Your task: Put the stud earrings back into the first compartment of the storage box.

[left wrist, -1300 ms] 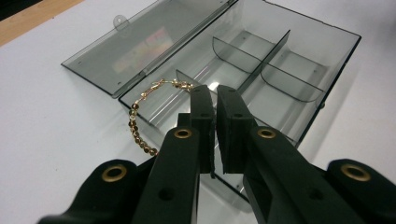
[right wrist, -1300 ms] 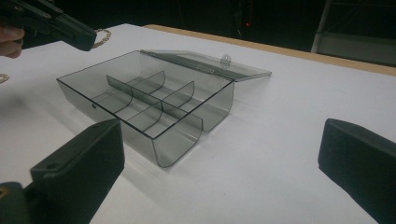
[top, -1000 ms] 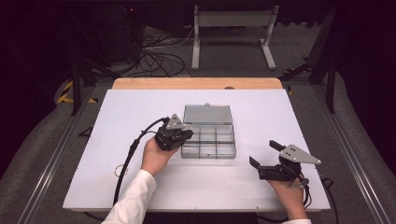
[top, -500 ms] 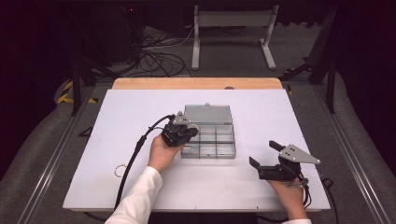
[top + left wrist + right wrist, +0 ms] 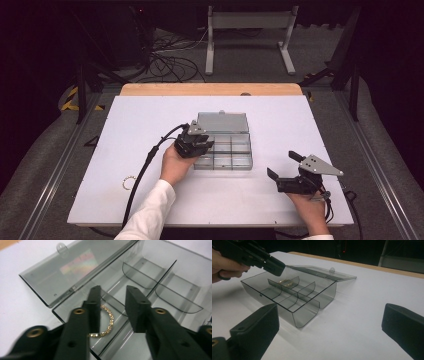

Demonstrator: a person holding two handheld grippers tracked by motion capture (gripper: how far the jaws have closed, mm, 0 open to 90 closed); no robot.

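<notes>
A clear plastic compartment box (image 5: 235, 150) lies mid-table with its lid (image 5: 222, 122) folded flat behind it. My left gripper (image 5: 200, 145) hovers over the box's left end. Its jaws have just been opening and now stand apart (image 5: 113, 293). Below them a gold bracelet (image 5: 108, 320) lies loose on the floor of a corner compartment (image 5: 115, 312), partly hidden behind one jaw, with no pad pressing on it. The right gripper view shows the bracelet (image 5: 284, 282) under the left gripper (image 5: 274, 266). My right gripper (image 5: 283, 165) rests wide open and empty near the table's front right.
A second small gold ring-shaped piece (image 5: 129, 182) lies on the white table at the front left, beside the left gripper's cable (image 5: 145, 170). The box's other compartments (image 5: 162, 280) hold nothing. A wooden strip (image 5: 210, 89) edges the far side, with a metal stand (image 5: 250, 30) beyond.
The left gripper has edged a little to the right, over the box's left end. The right gripper has kept still.
</notes>
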